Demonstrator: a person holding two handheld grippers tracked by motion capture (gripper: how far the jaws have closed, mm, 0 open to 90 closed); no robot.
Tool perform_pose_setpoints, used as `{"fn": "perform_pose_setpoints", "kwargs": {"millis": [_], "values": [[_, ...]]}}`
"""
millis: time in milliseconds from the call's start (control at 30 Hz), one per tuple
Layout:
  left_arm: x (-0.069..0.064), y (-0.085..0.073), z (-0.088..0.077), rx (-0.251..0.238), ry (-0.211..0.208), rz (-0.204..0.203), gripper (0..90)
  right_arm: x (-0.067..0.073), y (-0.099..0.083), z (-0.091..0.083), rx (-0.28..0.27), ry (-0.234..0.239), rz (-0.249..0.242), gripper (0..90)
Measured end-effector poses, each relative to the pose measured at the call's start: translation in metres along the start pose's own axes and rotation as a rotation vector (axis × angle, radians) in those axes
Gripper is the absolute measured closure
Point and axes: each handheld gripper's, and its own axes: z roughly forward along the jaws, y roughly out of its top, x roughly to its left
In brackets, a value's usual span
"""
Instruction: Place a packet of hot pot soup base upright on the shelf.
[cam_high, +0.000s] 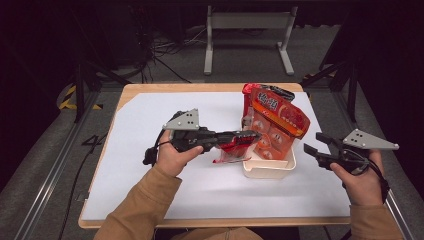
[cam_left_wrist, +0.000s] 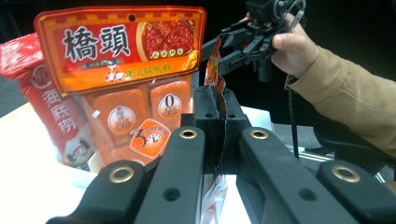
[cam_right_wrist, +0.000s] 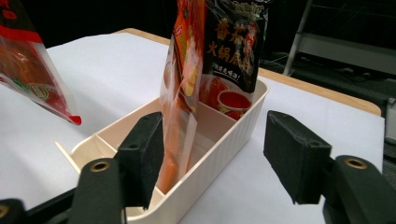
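Left gripper (cam_high: 245, 136): fingers clamped on a red packet (cam_high: 232, 148), held edge-on just above the near left corner of the white bin (cam_high: 267, 170).
Red packet: pinched between the left fingers (cam_left_wrist: 205, 107) in the left gripper view — its crinkled edge rises above them and hangs below.
Right gripper (cam_high: 315, 145): held to the right of the bin, clear of it; fingers (cam_right_wrist: 294, 158) wide apart, nothing between the pads.
White bin: ribbed, divided into compartments — it stands on the white surface (cam_high: 150, 130) towards the right.
Orange pouch (cam_high: 277, 125): upright in the bin, leaning towards its right wall.
Dark pouch (cam_right_wrist: 236, 37): upright in the far compartment, behind the orange pouch.
Red-and-white pouch (cam_left_wrist: 42, 102): stands beside the orange pouch.
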Motion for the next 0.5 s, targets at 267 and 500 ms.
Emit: {"fn": "perform_pose_setpoints", "kwargs": {"millis": [267, 500], "values": [[0.002, 0.004, 0.016, -0.006, -0.024, 0.011, 89.6, -0.005, -0.002, 0.000, -0.001, -0.008, 0.000, 37.1], [0.004, 0.005, 0.030, -0.004, -0.046, 0.013, 89.5, -0.008, -0.003, 0.001, -0.002, -0.009, 0.011, 36.9]]}}
